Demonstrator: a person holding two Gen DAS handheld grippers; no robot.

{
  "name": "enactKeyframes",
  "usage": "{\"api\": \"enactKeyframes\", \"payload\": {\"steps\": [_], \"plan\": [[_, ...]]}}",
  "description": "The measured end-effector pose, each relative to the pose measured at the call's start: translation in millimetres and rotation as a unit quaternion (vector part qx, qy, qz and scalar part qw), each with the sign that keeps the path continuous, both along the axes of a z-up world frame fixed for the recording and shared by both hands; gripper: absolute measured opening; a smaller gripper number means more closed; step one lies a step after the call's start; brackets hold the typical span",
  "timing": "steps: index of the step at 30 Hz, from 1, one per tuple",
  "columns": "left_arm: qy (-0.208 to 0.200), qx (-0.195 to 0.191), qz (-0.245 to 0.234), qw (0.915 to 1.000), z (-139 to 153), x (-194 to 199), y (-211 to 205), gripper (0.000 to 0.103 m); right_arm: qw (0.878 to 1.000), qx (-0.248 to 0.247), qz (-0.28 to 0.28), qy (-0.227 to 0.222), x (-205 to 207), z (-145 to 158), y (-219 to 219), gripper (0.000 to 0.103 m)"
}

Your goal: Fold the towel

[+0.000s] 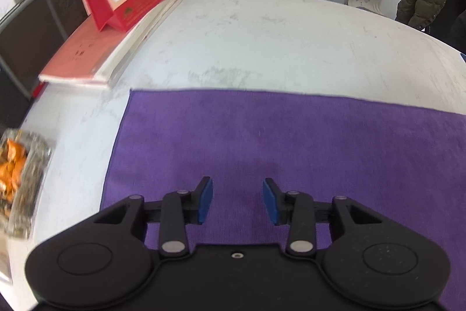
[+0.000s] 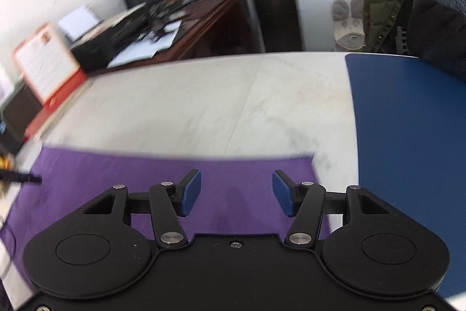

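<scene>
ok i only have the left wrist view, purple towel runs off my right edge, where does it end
Observer: The flat purple cloth towel ends at a far right corner, short of a dark blue mat lying on the white table; bare table shows between them.
Operator: are the right tongs on it yet
Observer: No. The right tongs are open over the towel near that right end, nothing between the blue pads.
Operator: anything else over there
Observer: A dark fleece sleeve is at the table's far right edge, behind the mat.
</scene>
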State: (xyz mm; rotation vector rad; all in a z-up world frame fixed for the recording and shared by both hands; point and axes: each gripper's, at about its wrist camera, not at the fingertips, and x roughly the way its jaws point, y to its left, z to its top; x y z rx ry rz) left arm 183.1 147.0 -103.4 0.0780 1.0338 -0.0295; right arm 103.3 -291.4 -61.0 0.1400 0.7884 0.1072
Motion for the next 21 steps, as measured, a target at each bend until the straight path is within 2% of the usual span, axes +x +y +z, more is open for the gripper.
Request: {"api": "enactKeyframes", "payload": {"steps": [6,21], "plan": [[0.015,0.004,0.006,0.9999,-8.7,-18.9,3.3,0.036,0.999,-0.029,0.013,0.029,-24.4,-15.1,24.8,0.055],[0.003,-0.001,0.004,1.0,-15.0,-29.2,9.8,0.037,0.999,-0.038,0.006,0.028,-36.7,-4.5,49.7,0.055]]}}
